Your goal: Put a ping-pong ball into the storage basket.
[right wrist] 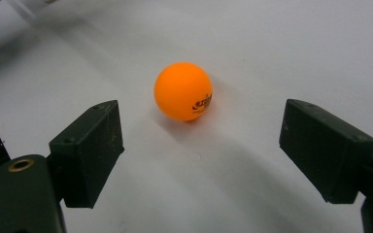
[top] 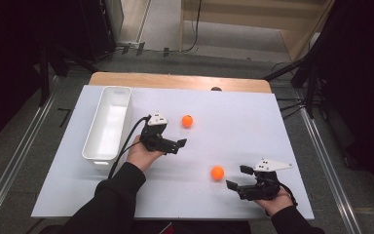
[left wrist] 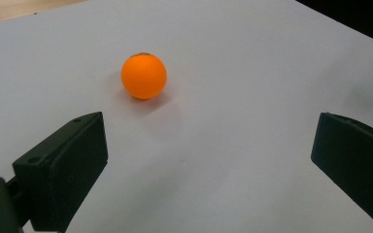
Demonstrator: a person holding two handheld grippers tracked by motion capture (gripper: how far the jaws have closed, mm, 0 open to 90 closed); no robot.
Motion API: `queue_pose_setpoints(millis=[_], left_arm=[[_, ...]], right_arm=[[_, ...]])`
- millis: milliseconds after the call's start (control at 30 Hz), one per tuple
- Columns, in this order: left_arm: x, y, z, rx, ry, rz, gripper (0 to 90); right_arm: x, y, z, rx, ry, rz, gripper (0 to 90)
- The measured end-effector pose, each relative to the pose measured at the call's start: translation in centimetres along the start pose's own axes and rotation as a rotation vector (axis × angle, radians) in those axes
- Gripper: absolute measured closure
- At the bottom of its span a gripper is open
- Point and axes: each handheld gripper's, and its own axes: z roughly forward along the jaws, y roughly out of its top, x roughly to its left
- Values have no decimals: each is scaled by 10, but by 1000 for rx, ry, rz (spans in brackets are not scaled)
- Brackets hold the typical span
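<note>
Two tools are at work, one in each hand. The left tool (top: 173,142) hovers over the middle of the table (top: 253,122), its jaws spread wide with nothing between them. In the left gripper view (left wrist: 209,155) the two black jaws stand far apart at the bottom corners, and one orange ball (left wrist: 144,76) lies on the white surface ahead of them, nearer the left jaw's side and clear of both. In the high view that same ball (top: 187,121) sits just beyond the left tool, toward the far side of the table, not touching it.

The right tool (top: 238,178) is near the front right part of the table, also opened wide and holding nothing. In the right gripper view (right wrist: 201,141) its jaws frame a second orange ball (right wrist: 183,91), which bears small dark print on one side; the ball rests on the table ahead of the jaws and roughly midway between them, apart from both. From above, this ball (top: 217,172) lies just beside the right tool's tips, on the side toward the table's middle.

So there are two orange balls, both lying loose on the table and well apart from each other. One white bin (top: 93,146), long and narrow, stands along the left side of the table, near the left hand (top: 143,155). The right hand (top: 275,201) grips its tool from the front edge.
</note>
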Motion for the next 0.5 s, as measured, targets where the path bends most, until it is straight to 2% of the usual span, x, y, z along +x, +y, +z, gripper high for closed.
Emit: queue_pose_setpoints(millis=[133,500], left_arm=[[1,3,5,0,1,5,1],[5,12,19,-6,0,9,2]], right_arm=[[1,0,1,-4,3,-15,143],[0,0,0,-5,7,-15,144]])
